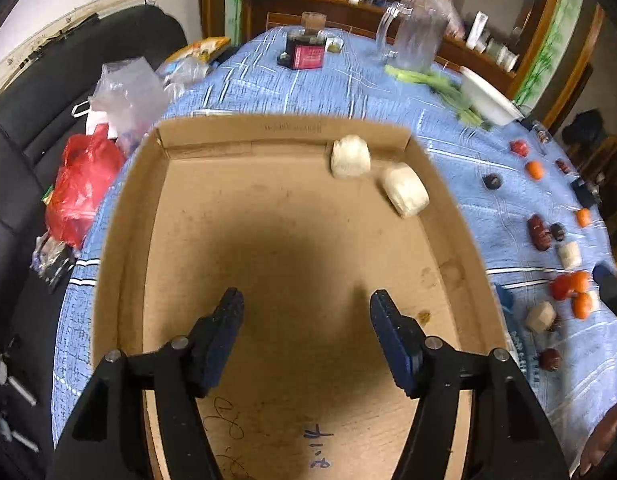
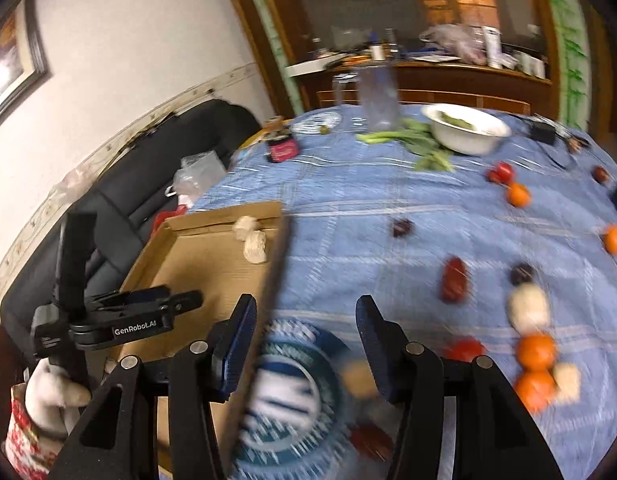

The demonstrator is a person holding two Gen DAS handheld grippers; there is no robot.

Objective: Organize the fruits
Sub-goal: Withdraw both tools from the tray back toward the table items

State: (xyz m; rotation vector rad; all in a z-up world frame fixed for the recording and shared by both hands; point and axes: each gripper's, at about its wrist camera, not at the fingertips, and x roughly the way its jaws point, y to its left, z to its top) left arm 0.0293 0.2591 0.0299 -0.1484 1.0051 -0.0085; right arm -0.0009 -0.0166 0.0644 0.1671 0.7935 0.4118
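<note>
Left gripper (image 1: pixel 306 306) hangs over the cardboard tray (image 1: pixel 120 240), fingers wide apart, nothing btwn them. Two pale, net-wrapped fruits already sit in the tray's far right corner: one (image 1: pixel 350 157) against the back wall, the other (image 1: pixel 404 189) just beside it near the right wall, w/ a small gap btwn them or barely touching, can't tell.

Right gripper (image 2: pixel 306 316) is out over the blue checked tablecloth (image 2: pixel 348 216), just right of the tray edge, also spread open and empty. View is blurry there. Below it a blue-and-white round thing (image 2: pixel 286 396), maybe a plate, can't tell for sure.

Rest of the fruit lies loose on the cloth to the right: oranges (image 2: pixel 535 352), a tomato-like red one (image 2: pixel 466 350), another pale wrapped fruit (image 2: pixel 528 306), a dark red oblong one (image 2: pixel 454 280), small dark round ones (image 2: pixel 522 273), more further back.

My read: sorting is early, only the pale ones are boxed so far, and this is the gap btwn a drop-off and the next pick. Next move likely calls for the right gripper to reach the near cluster, straddle one fruit w/o nudging its neighbours (they sit touching), close gently, carry it to the tray.
</note>
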